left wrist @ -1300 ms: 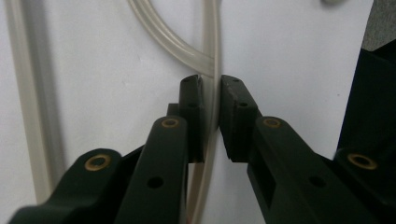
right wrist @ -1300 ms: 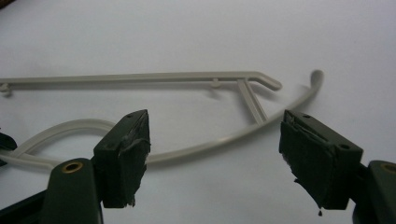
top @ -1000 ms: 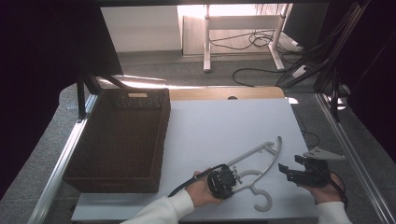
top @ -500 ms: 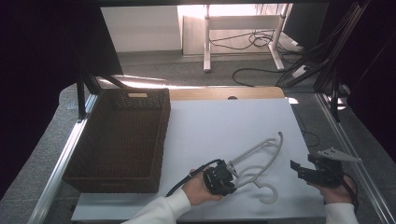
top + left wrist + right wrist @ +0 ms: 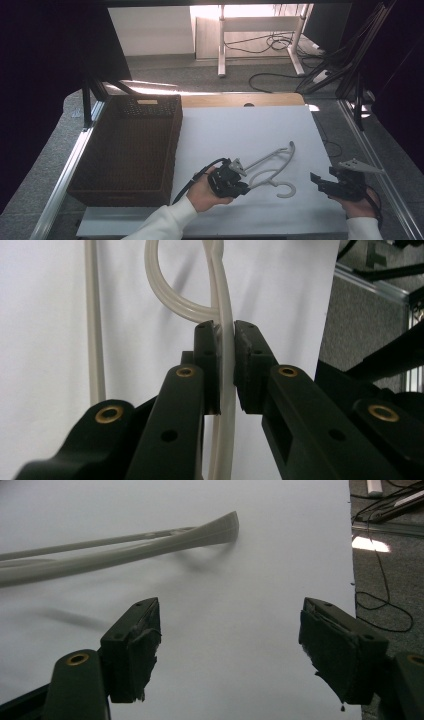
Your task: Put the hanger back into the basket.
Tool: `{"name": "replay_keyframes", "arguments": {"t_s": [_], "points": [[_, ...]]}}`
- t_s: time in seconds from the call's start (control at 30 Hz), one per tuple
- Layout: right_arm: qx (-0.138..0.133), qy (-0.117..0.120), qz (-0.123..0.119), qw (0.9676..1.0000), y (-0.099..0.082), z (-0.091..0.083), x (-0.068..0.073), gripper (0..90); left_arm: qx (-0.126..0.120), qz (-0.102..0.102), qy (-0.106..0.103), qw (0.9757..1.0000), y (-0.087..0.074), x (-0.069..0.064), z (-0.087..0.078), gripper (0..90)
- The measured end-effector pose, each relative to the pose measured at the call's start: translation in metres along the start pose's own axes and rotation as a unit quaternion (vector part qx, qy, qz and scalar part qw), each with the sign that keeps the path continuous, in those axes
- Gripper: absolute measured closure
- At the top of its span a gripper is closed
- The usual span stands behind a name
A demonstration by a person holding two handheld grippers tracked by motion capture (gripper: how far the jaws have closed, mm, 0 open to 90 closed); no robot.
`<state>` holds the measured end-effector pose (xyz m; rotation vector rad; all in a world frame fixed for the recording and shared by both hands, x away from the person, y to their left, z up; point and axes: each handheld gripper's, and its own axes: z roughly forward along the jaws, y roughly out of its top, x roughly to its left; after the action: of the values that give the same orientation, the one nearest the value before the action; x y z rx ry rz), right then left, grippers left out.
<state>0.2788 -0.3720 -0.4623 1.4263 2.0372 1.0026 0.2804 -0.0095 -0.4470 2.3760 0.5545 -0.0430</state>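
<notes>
A white plastic clothes hanger (image 5: 274, 167) hangs tilted just above the white table (image 5: 240, 125), its hook toward the table's front edge. My left gripper (image 5: 244, 186) is shut on one arm of the hanger (image 5: 226, 355), whose thin bar is pinched between the two pads in the left gripper view. My right gripper (image 5: 314, 178) is held near the front right edge, jaws wide apart with nothing between them (image 5: 227, 647). The hanger (image 5: 150, 542) passes ahead of it, blurred, clear of its pads.
A dark wicker basket (image 5: 127, 145) stands on the left part of the table. Metal rails (image 5: 367, 155) run along both table sides. Cables lie on the floor beyond the far edge (image 5: 270, 47).
My left gripper has lifted the hanger off the table and carried it slightly left. The right gripper let go of the hanger's hook end and drew back to the right.
</notes>
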Motion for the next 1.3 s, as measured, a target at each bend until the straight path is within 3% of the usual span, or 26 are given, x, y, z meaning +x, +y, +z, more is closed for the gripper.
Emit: {"name": "replay_keyframes", "arguments": {"t_s": [0.33, 0.7, 1.3], "points": [[0.000, -0.003, 0.003, 1.0000, -0.001, 0.000, -0.002, 25.9, -0.037, -0.007, 0.007, 0.9993, 0.007, 0.004, -0.023, 82.1], [-0.001, -0.004, 0.003, 1.0000, 0.000, -0.001, -0.002, 25.9, -0.076, -0.013, 0.017, 0.9969, 0.011, 0.009, -0.049, 82.1], [0.002, -0.002, 0.004, 1.0000, -0.001, 0.001, -0.001, 25.9, -0.128, -0.026, 0.041, 0.9906, 0.009, 0.017, -0.096, 82.1]]}}
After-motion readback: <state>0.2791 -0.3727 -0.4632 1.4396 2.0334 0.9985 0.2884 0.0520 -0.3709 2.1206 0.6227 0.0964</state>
